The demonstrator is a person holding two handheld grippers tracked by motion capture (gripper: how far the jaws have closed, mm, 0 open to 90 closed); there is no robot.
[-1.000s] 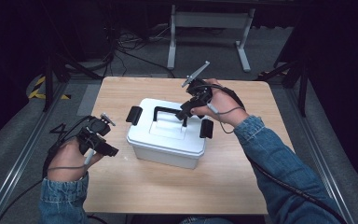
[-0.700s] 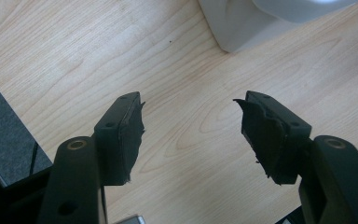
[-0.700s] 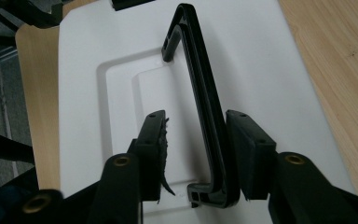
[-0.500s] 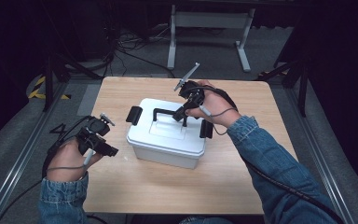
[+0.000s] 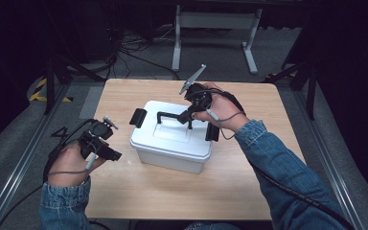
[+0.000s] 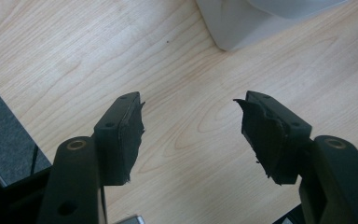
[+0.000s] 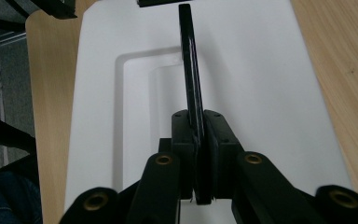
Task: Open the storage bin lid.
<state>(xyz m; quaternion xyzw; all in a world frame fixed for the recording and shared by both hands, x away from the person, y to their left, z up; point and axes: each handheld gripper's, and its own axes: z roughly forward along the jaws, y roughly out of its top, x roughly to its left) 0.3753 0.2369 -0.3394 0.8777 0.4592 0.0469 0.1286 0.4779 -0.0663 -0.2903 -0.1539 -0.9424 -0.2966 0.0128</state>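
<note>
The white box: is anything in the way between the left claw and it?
No, nothing visible is. The left gripper hangs open over bare table, and the white box sits just beyond it. The right gripper is already clamped on the box's black handle.

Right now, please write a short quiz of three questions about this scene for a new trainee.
1. True or false: the right gripper is shut on the black handle of the white box.
2. What lies between the jaws of the left gripper? A) a latch B) nothing, with bare wooden table below C) a cable
3. Fill in: the handle stands ___ above the lid, not folded flat.

Key:
1. True. The pads press on the handle from both sides.
2. B. Its jaws stand wide apart, beside the box's corner.
3. Upright.
</note>
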